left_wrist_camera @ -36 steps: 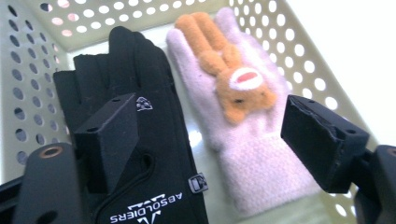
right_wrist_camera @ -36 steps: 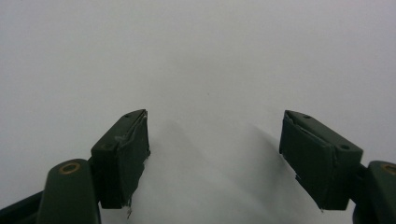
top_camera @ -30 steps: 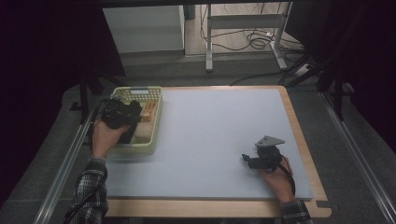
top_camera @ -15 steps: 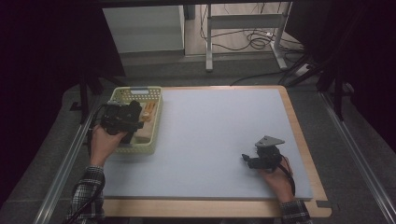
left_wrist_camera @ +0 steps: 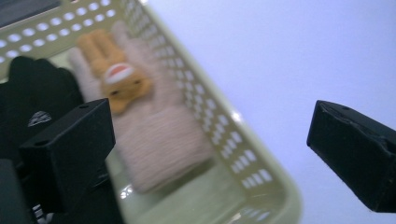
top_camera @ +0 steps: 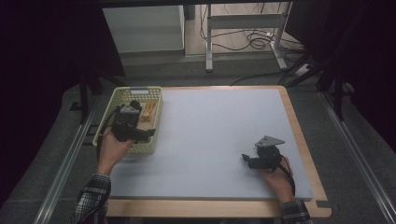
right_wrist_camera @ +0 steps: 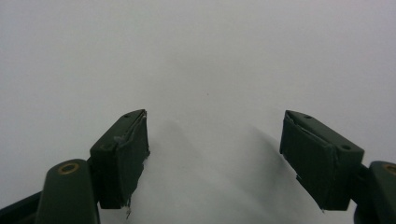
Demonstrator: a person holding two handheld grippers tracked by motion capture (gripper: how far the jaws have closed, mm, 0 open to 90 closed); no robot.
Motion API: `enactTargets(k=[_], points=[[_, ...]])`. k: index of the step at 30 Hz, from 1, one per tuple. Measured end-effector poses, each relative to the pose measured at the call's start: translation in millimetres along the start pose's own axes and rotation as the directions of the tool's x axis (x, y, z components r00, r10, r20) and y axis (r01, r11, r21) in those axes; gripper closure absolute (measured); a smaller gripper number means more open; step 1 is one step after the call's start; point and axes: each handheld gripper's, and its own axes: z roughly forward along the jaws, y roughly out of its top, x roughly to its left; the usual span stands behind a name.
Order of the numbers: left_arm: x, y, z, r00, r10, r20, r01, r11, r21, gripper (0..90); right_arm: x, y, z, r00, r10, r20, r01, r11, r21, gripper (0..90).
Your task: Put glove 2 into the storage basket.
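Hovering my left hand-held gripper [left_wrist_camera: 210, 158] over the basket [top_camera: 105, 122] at the counter's left edge, jaws just spread, empty; right hand-held gripper [right_wrist_camera: 212, 158] spread, empty.

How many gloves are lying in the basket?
2: a pinkish knitted glove with an orange animal face beside the basket wall, and a black glove beside it. More may be hidden.

Glove [left_wrist_camera: 159, 140]: pale pink knit with an orange animal figure on it; lies flat inside the basket, along its right wall.
Black item [left_wrist_camera: 37, 93]: dark fabric, lying in the basket just beside the glove; kind cannot be told.
Basket [top_camera: 152, 142]: pale yellow-green perforated plastic, upright at the tabletop's left edge.
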Motion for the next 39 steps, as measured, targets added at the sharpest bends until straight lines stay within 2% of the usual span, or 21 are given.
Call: enactTargets(k=[6,7,8,9,10,13,16,20,21,22,23,24,25,26,27,28,33,34,35,38,39], points=[[-18.4,3.5,1.4,0.999,0.036,0.025,-0.036,0.9992,-0.02,1.2,0.2,0.0,-0.1,1.0,-0.001,0.0,0.001,1.0,0.0,23.5],[-27.6,4.5,1.5,0.9978,0.054,0.039,-0.053,0.9983,-0.025,1.1,0.1,0.0,-0.1,1.0,-0.002,0.0,0.002,1.0,0.0,23.5],[-27.6,4.5,1.5,0.9978,0.054,0.039,-0.053,0.9983,-0.025,1.1,-0.1,0.0,-0.1,1.0,-0.005,0.0,0.005,1.0,0.0,23.5],[-35.0,4.6,1.8,0.9964,0.067,0.052,-0.065,0.9972,-0.036,1.1,0.3,0.0,-0.1,1.0,0.0,0.001,0.0,1.0,-0.001,23.5],[-35.0,4.6,1.8,0.9964,0.067,0.052,-0.065,0.9972,-0.036,1.0,0.3,0.0,-0.1,1.0,0.0,0.001,0.0,1.0,-0.001,23.5],[-52.7,2.7,4.5,0.991,0.103,0.086,-0.098,0.9936,-0.056,1.0,0.5,0.0,-0.2,1.0,0.002,0.001,-0.002,1.0,0.001,23.5],[-61.1,0.8,7.3,0.9879,0.118,0.101,-0.112,0.9918,-0.062,1.0,0.6,0.0,-0.2,1.0,0.002,0.001,-0.002,1.0,0.001,23.5],[-77.2,-5.2,14.2,0.9794,0.144,0.142,-0.134,0.9877,-0.081,1.0,0.7,0.0,-0.2,1.0,0.002,0.002,-0.002,1.0,0.0,23.5],[-84.8,-9.2,18.5,0.9751,0.158,0.156,-0.146,0.9854,-0.087,1.0,0.8,0.0,-0.2,1.0,0.001,0.002,-0.001,1.0,0.0,23.5],[-84.8,-9.2,18.5,0.9751,0.158,0.156,-0.146,0.9854,-0.087,1.0,0.8,0.0,-0.2,1.0,0.001,0.003,-0.001,1.0,0.0,23.5],[-92.0,-13.6,23.6,0.97,0.173,0.17,-0.161,0.9833,-0.086,1.0,0.8,0.0,-0.2,1.0,0.001,0.003,-0.001,1.0,0.0,23.5],[-92.0,-13.6,23.6,0.97,0.173,0.17,-0.161,0.9833,-0.086,1.0,0.8,0.0,-0.2,1.0,0.001,0.003,-0.001,1.0,0.0,23.5],[-97.8,-17.7,28.3,0.9656,0.183,0.185,-0.169,0.9818,-0.086,1.0,0.9,0.0,-0.3,1.0,0.001,0.003,-0.001,1.0,0.0,23.5],[-97.8,-17.7,28.3,0.9656,0.183,0.185,-0.169,0.9818,-0.086,0.9,0.9,0.0,-0.3,1.0,0.001,0.003,-0.001,1.0,0.0,23.5],[-105.3,-23.1,34.8,0.959,0.201,0.2,-0.187,0.9787,-0.084,0.8,0.9,0.0,-0.2,1.0,0.0,0.003,0.0,1.0,0.0,23.5],[-105.3,-23.1,34.8,0.959,0.201,0.2,-0.187,0.9787,-0.084,0.8,0.9,0.0,-0.2,1.0,0.0,0.003,0.0,1.0,0.0,23.5],[-123.1,-37.4,52.4,0.9448,0.243,0.219,-0.234,0.9699,-0.066,0.8,0.9,0.0,-0.2,1.0,-0.001,0.004,0.001,1.0,-0.001,23.5],[-123.1,-37.4,52.4,0.9448,0.243,0.219,-0.234,0.9699,-0.066,0.8,0.9,0.0,-0.2,1.0,-0.001,0.004,0.001,1.0,-0.001,23.5],[-128.2,-42.5,58.6,0.9407,0.256,0.223,-0.25,0.9667,-0.056,0.7,1.0,-0.1,-0.3,1.0,-0.001,0.004,0.001,1.0,-0.001,23.5],[-132.2,-47.8,64.6,0.9373,0.263,0.229,-0.259,0.9647,-0.048,0.5,1.0,-0.1,-0.3,1.0,-0.001,0.004,0.001,1.0,-0.001,23.5],[-135.5,-52.8,69.9,0.9338,0.265,0.24,-0.263,0.9639,-0.043,0.5,1.0,0.0,-0.3,1.0,-0.001,0.004,0.001,1.0,-0.001,23.5]])
